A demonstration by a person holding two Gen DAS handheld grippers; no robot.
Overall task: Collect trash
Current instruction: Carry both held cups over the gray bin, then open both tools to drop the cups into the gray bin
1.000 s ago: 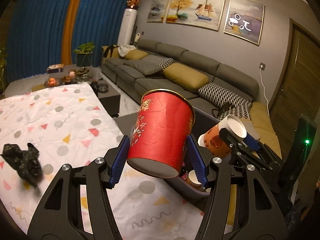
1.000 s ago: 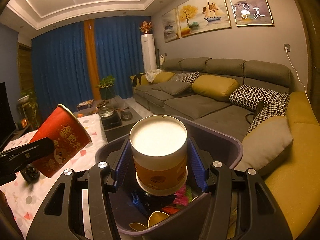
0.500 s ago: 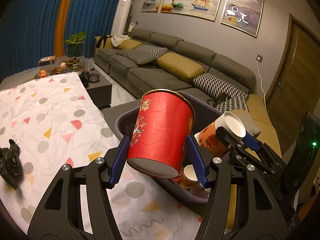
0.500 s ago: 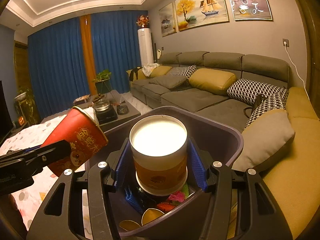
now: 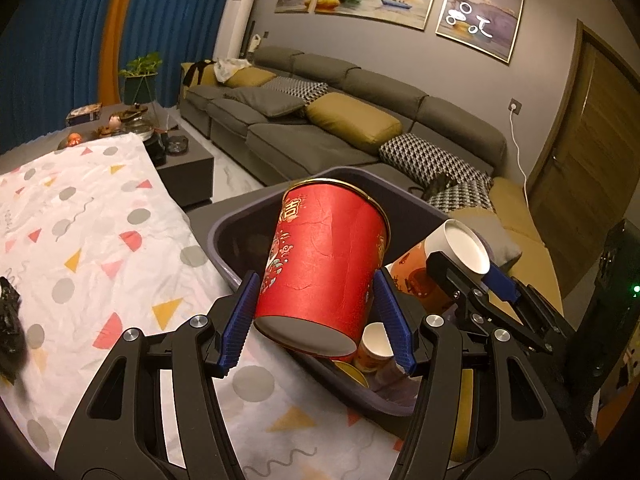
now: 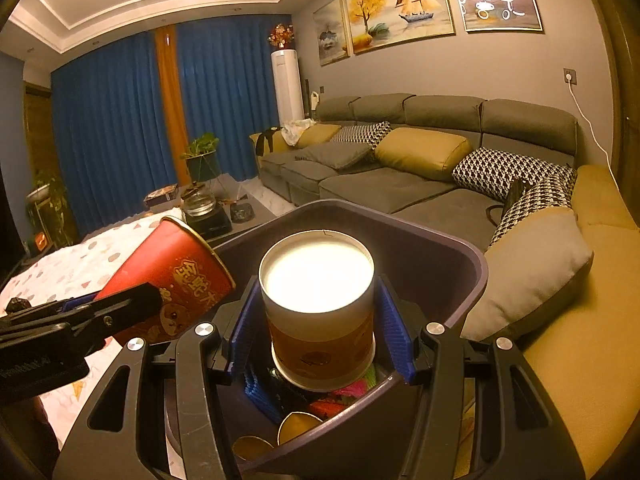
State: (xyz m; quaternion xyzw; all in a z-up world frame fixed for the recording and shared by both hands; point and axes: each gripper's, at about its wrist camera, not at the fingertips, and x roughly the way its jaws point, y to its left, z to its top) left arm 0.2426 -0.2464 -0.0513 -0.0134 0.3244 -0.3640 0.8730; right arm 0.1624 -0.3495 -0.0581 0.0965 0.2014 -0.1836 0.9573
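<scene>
Two cups are held over the bin [image 5: 224, 232], one in each gripper. The left gripper [image 5: 316, 332] pinches the red cup [image 5: 324, 264] between its blue pads [image 5: 240, 320], the cup tilted with its base toward the camera and its mouth leaning out over the bin's near rim. The right gripper [image 6: 318, 328] clamps the orange cup [image 6: 320, 344] by its sides, mouth up and white inside, directly above the bin's open interior; from the left wrist view this cup sits just right of the red one. Inside the bin lie a small paper cup [image 5: 374, 348], gold discs [image 6: 298, 426] and bright scraps [image 6: 356, 390]. Left of the bin stretches a patterned cloth [image 5: 92, 240], with a black crumpled wad [image 5: 8, 328] on it well away from the bin. Beyond the bin stands a grey sofa [image 6: 400, 184].
</scene>
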